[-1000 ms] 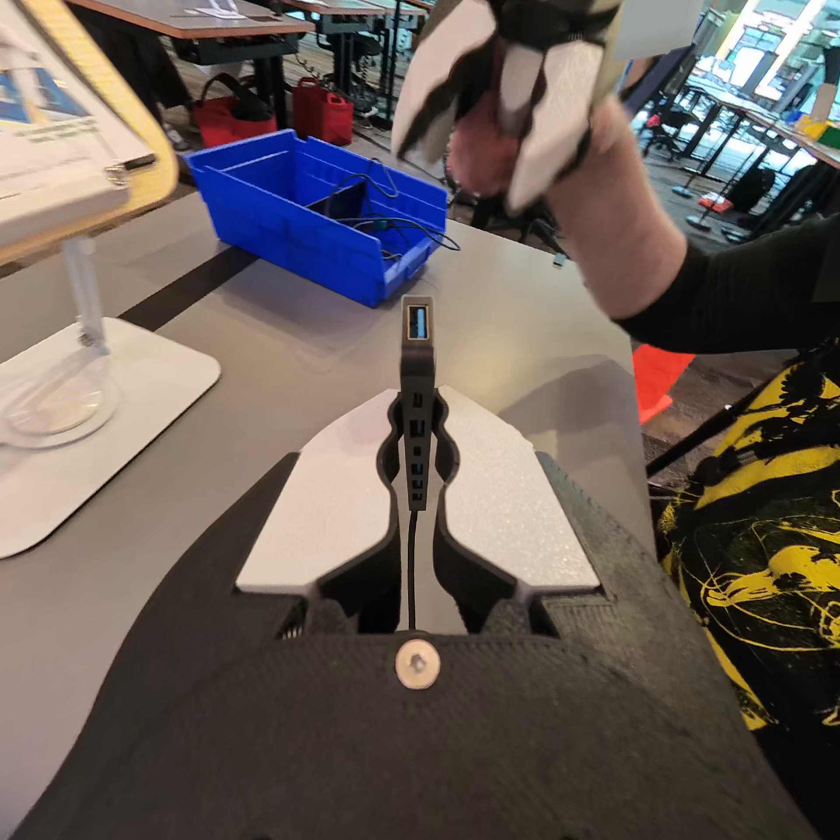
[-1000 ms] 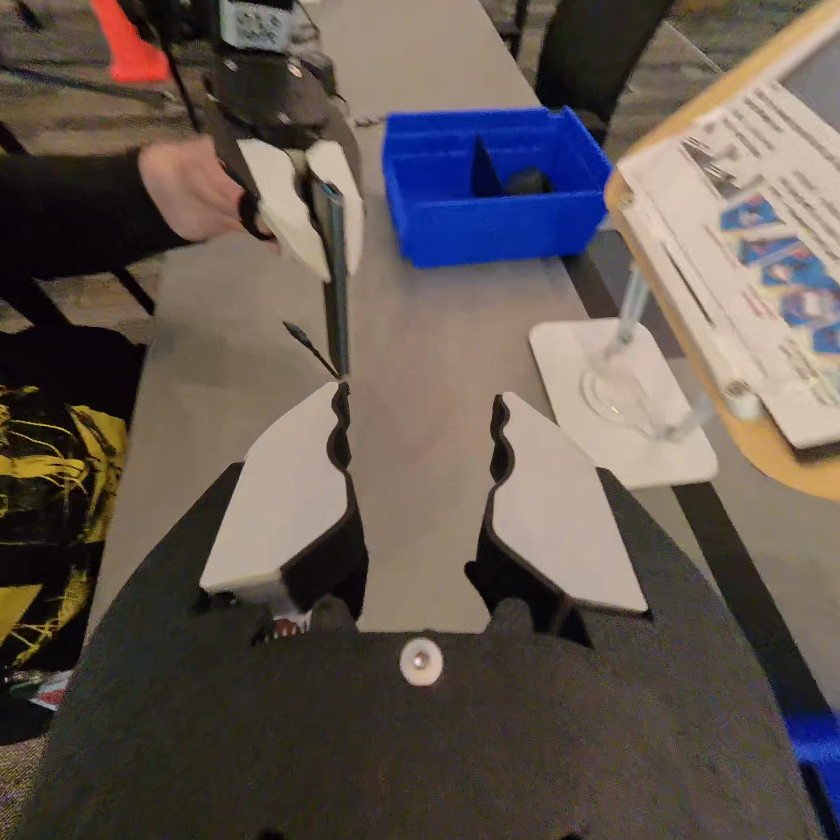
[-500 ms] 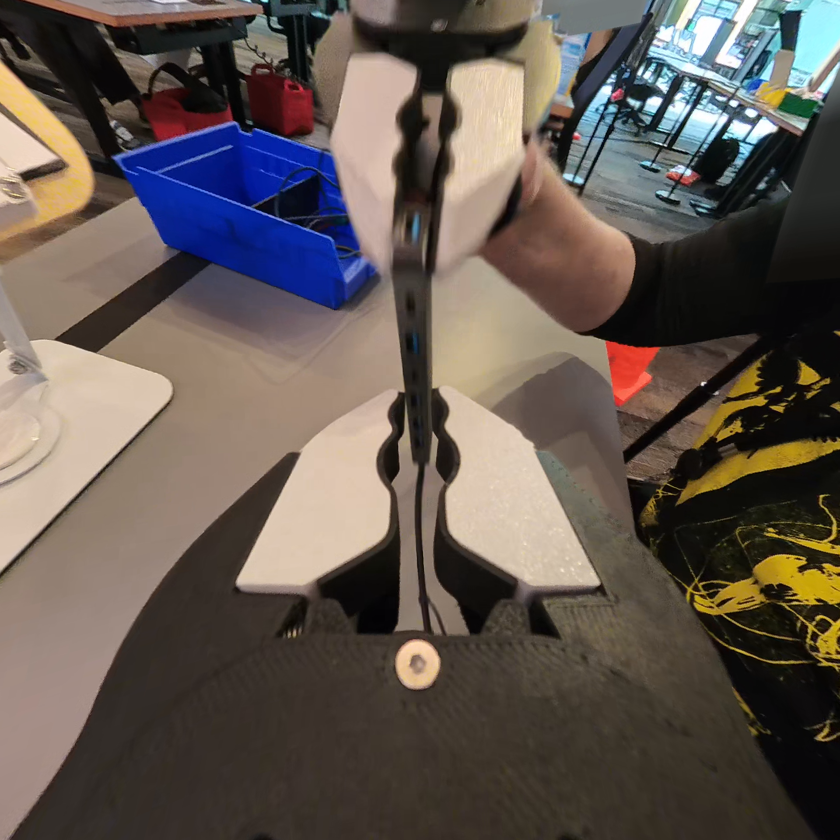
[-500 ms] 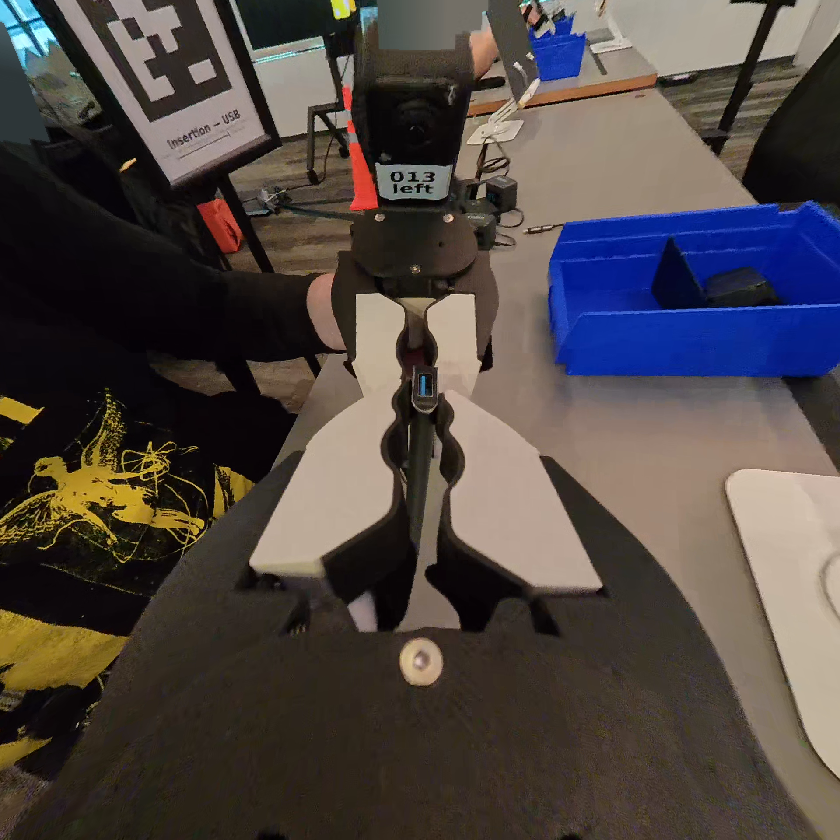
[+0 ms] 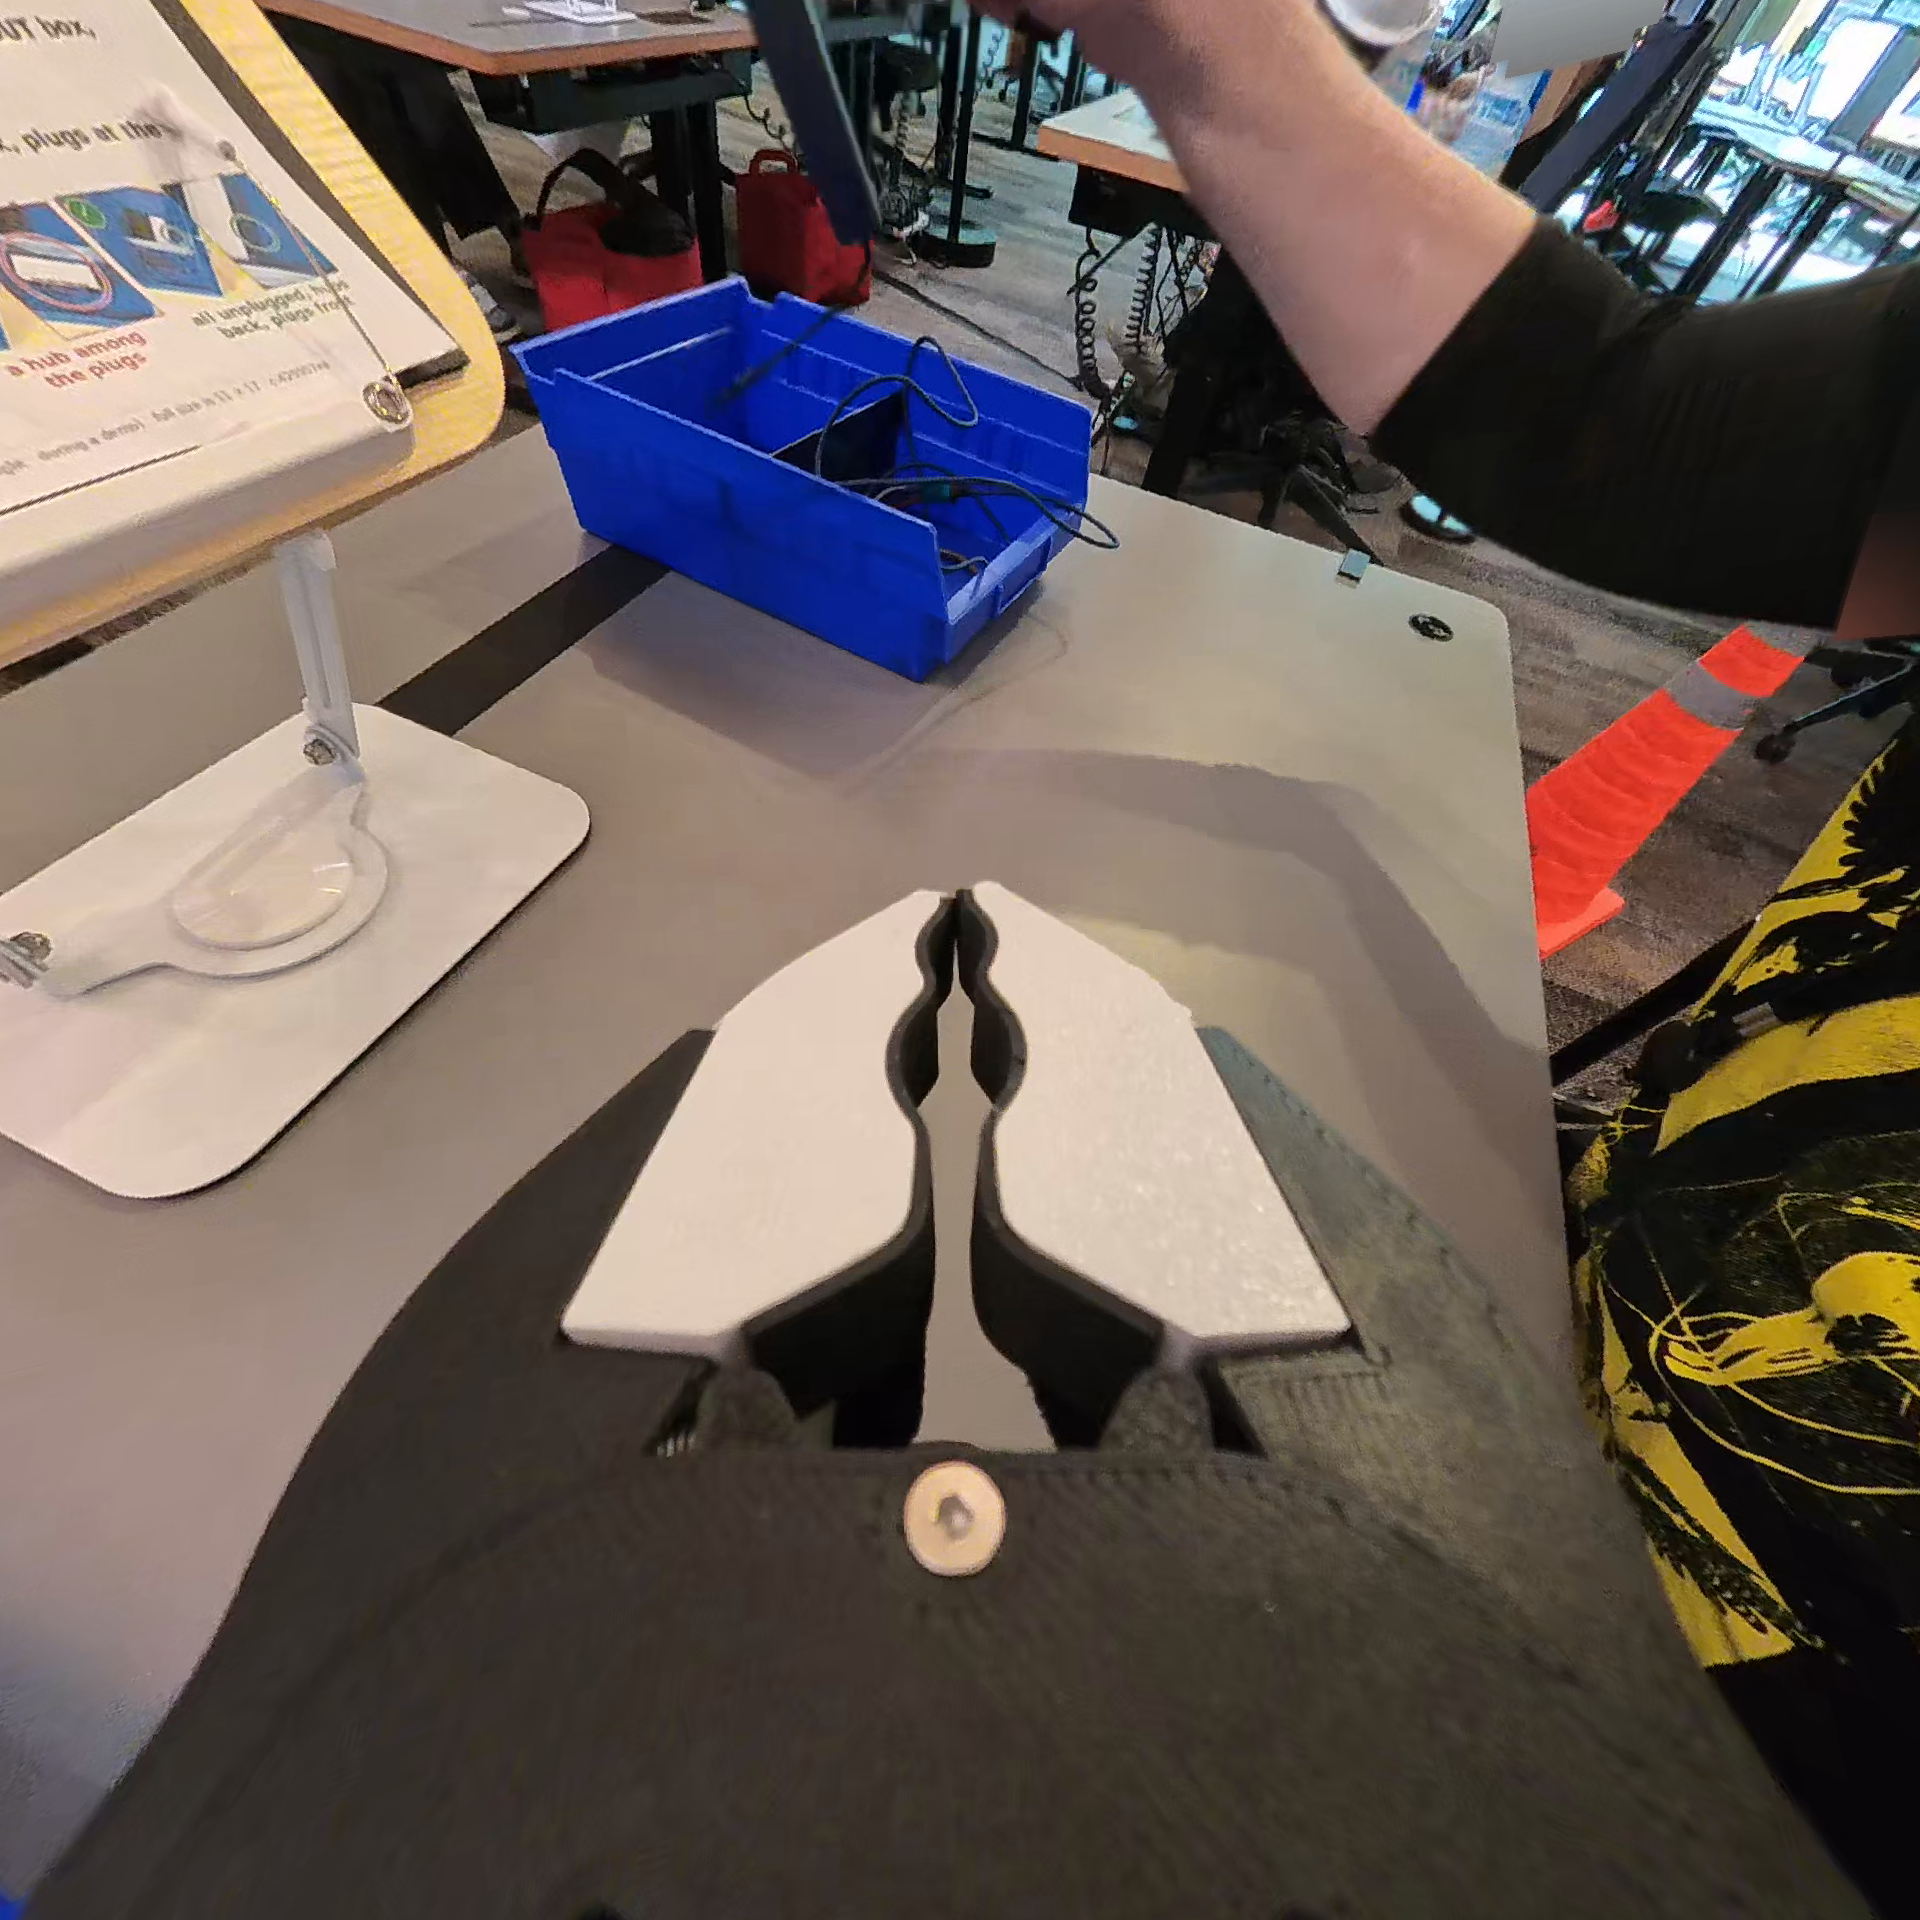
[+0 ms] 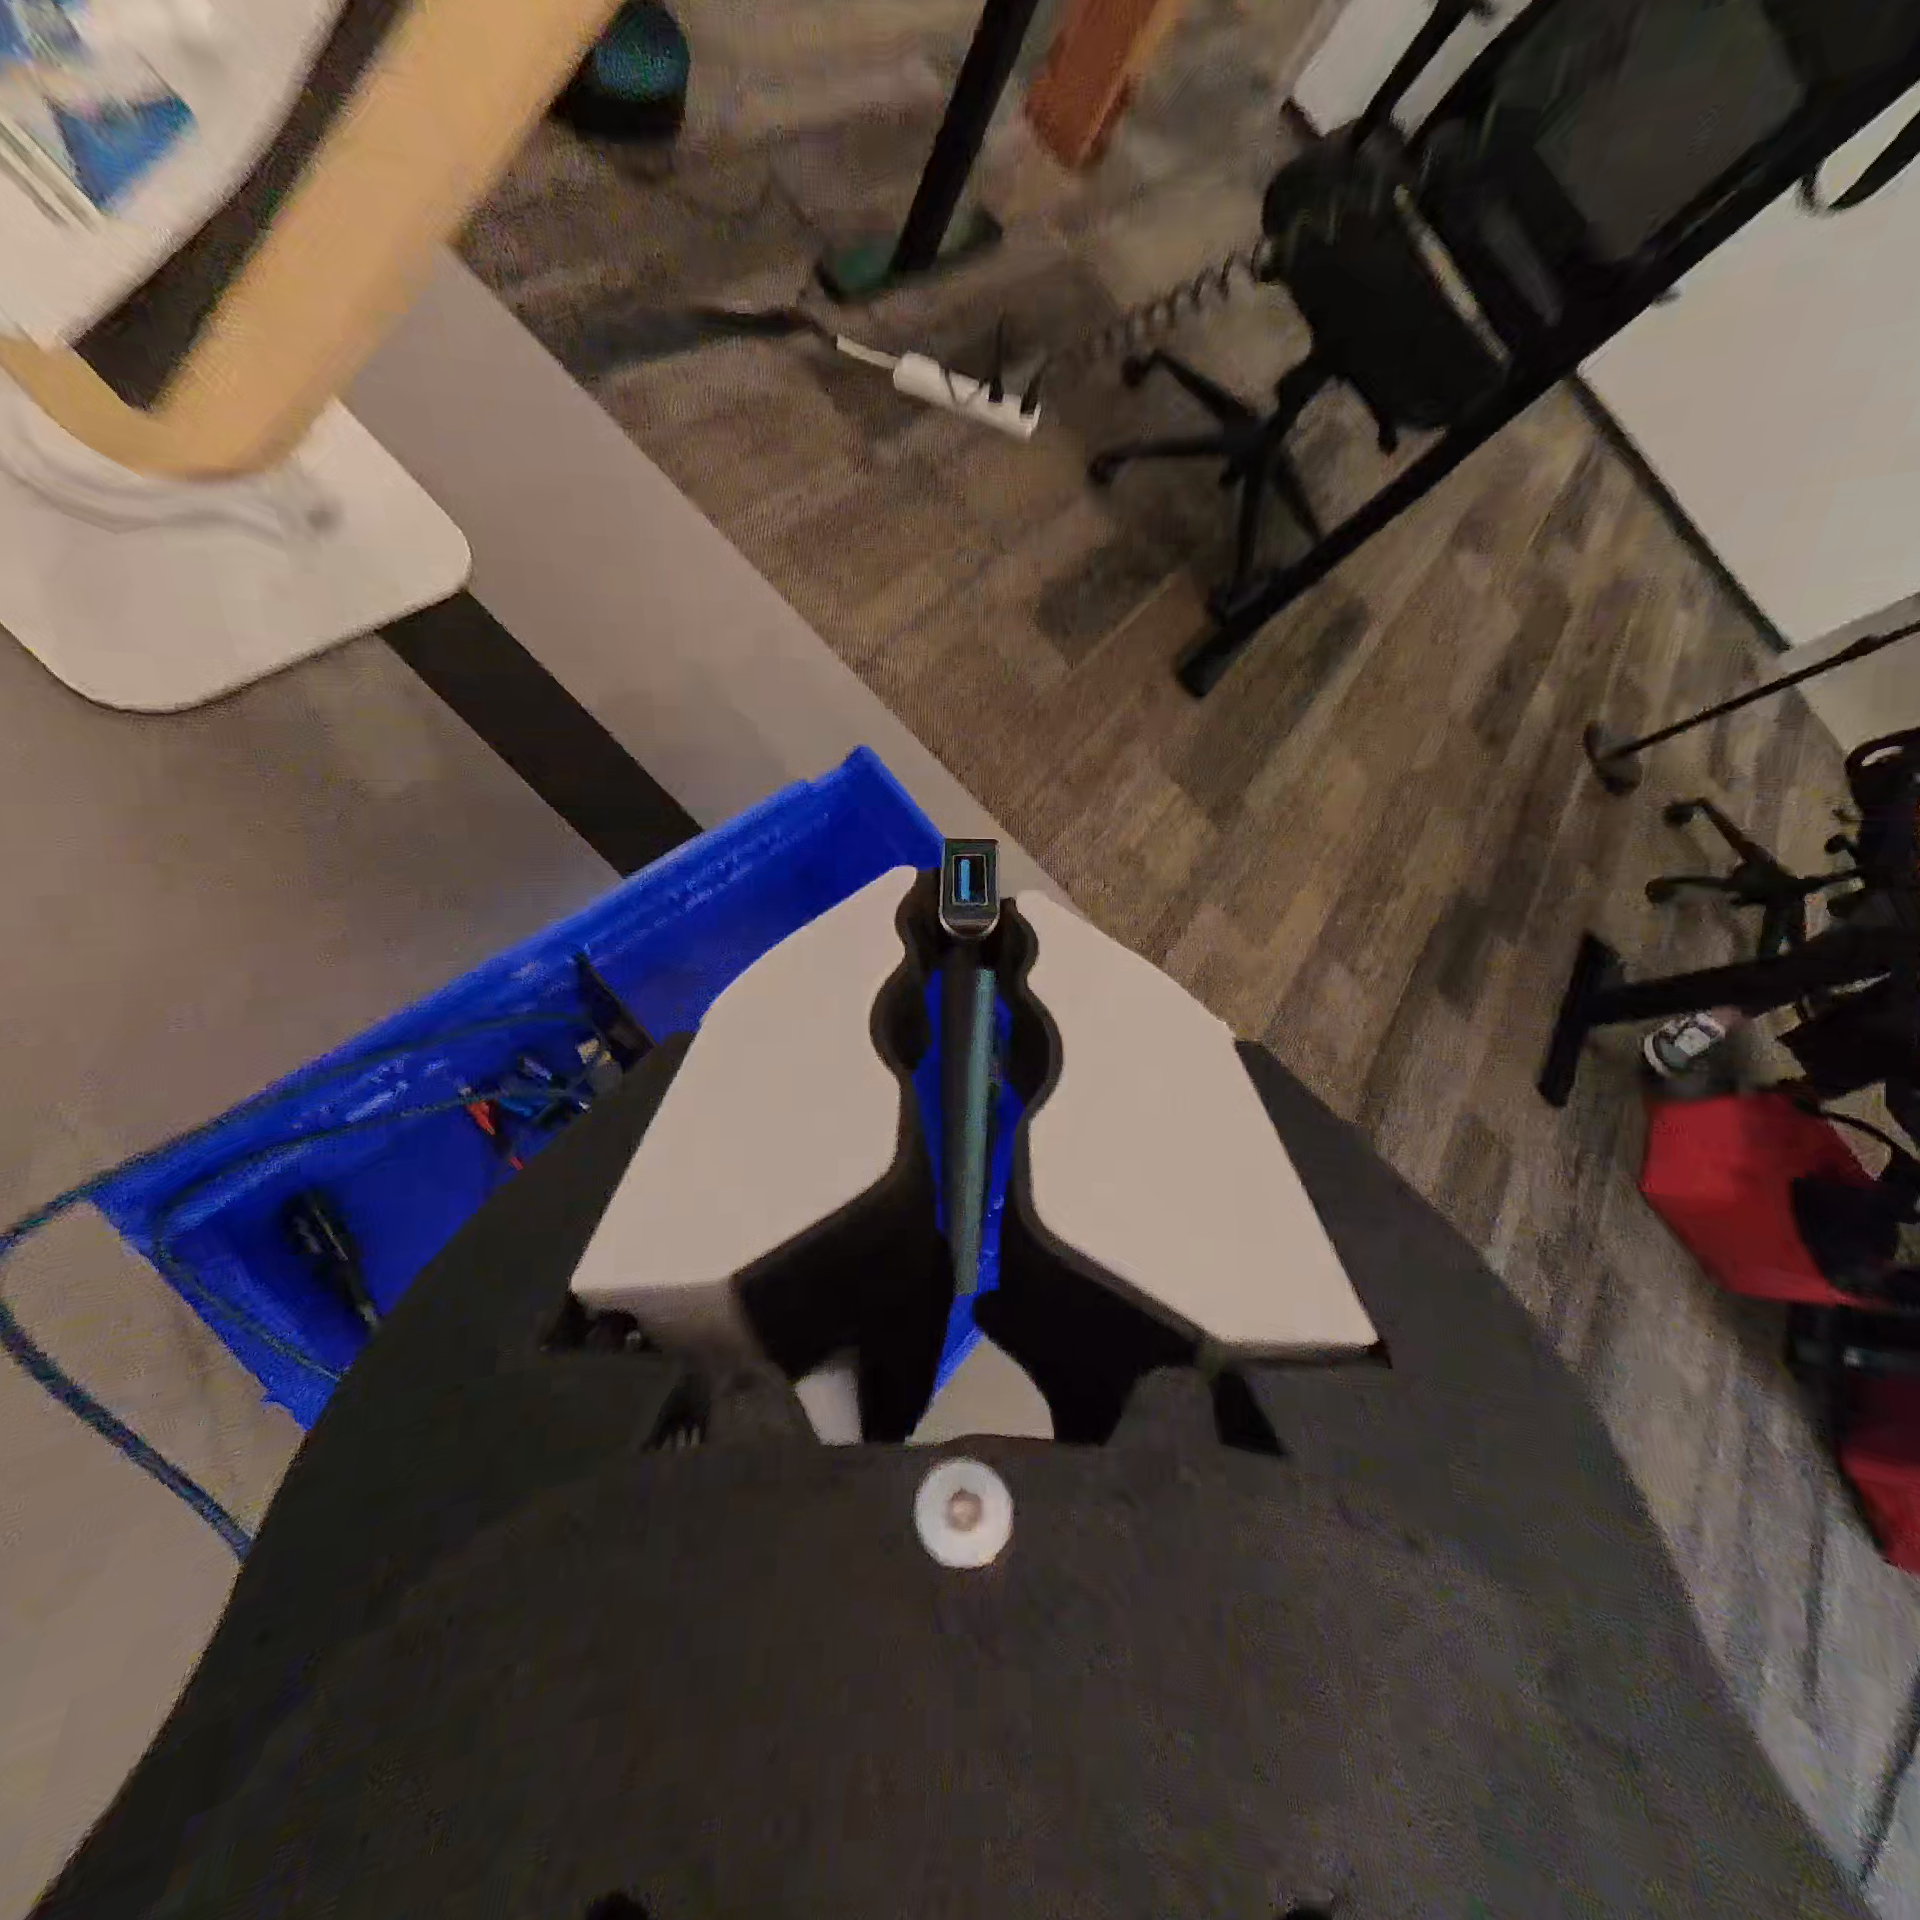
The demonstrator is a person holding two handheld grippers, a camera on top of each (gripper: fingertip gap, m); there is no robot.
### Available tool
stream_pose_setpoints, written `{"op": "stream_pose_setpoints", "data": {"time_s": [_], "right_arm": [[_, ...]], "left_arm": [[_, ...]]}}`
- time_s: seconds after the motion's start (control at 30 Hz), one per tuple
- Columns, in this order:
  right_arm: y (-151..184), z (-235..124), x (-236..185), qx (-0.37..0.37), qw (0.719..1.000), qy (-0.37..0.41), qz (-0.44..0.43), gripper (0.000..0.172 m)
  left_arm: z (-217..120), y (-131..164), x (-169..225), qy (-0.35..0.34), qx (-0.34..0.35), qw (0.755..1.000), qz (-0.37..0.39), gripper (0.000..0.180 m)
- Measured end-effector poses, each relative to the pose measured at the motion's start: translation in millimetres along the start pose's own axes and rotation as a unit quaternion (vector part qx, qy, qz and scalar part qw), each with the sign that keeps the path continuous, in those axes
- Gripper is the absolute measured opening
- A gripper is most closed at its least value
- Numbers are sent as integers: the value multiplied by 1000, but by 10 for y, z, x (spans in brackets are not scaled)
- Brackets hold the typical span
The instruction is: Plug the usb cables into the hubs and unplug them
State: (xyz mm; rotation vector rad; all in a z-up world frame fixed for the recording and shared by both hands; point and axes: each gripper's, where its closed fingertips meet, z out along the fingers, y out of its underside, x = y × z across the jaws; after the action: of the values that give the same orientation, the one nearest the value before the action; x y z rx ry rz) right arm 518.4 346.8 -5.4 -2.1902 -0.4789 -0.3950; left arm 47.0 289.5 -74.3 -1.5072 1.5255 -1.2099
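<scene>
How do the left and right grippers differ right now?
Left gripper: fingertips meet, nothing between them; right gripper: shut on a dark USB hub. Left hangs over bare grey table; right is above the blue bin. Shared: white fingers, black bodies.

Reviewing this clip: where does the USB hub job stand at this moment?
Nothing looks plugged yet. In hand: the right gripper clamps the dark USB hub above the blue bin; the left gripper is shut and empty. Left: the cables, lying in the bin.
</scene>
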Motion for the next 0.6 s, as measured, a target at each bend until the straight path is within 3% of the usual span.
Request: {"op": "stream_pose_setpoints", "data": {"time_s": [0.17, 0.43, 0.47, 0.53, 0.57, 0.6], "right_arm": [[668, 766, -139, -122, 991, -43, -24, 11], [1081, 1490, -626, -204, 971, -125, -15, 11], [1137, 1555, -702, -219, 965, -142, -2, 19], [1213, 1624, -765, -247, 956, -155, 23, 57], [1205, 1615, -753, -250, 956, -151, 28, 64], [1159, 1579, -728, -243, 959, -146, 30, 61]], "left_arm": [[21, 63, -24, -1, -12, 1000, -2, 0], [27, 154, -93, 1, -23, 1000, -13, 0], [28, 169, -97, 2, -26, 1000, -14, 0], [15, 183, -118, -1, -29, 999, -16, 0], [0, 185, -128, -2, -29, 999, -16, 0], [-23, 188, -148, -5, -30, 999, -16, 0]]}}
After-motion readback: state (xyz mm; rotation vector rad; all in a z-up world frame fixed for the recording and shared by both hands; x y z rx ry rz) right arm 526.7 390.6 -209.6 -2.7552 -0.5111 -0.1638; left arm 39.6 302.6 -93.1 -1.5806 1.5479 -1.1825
